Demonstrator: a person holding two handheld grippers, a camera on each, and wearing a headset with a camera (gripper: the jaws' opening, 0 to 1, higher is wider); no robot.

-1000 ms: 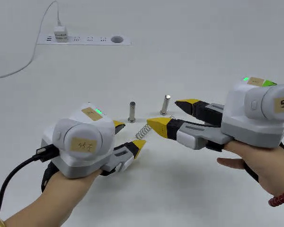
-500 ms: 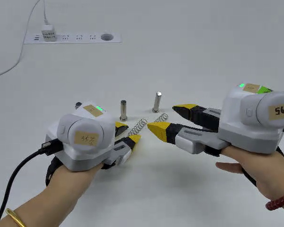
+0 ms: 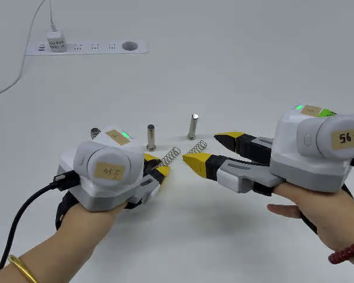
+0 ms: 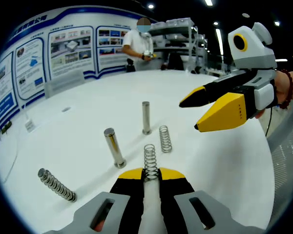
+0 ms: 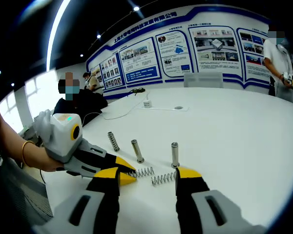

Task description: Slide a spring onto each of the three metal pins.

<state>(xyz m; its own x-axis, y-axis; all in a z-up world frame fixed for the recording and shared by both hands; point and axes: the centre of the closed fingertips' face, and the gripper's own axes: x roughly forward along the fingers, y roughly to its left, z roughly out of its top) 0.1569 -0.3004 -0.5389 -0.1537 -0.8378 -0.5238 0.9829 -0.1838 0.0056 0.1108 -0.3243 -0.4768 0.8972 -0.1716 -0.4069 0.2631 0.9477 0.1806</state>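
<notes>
Closing over the last second, the left gripper (image 3: 158,165) has gone from jaws spread on either side of a spring (image 3: 171,155) on the table (image 3: 253,71) to jaws pressed together on the spring's near end. In the left gripper view the spring (image 4: 150,157) stands straight out from the yellow tips of the left gripper (image 4: 150,171), pointing toward the pins. The right gripper (image 3: 202,148) stays spread as before, its two tips well apart, with a loose spring (image 3: 196,146) lying on the table near them; in the right gripper view this loose spring (image 5: 163,178) lies between that gripper's own tips (image 5: 154,175). A near pin (image 3: 150,137) stands upright and bare just beyond the held spring, and a far pin (image 3: 193,127), also bare, stands beyond the loose spring. A sprung pin (image 4: 56,185) already wears its coil, off to the left gripper's left. A power strip (image 3: 85,47) lies far back on the table
</notes>
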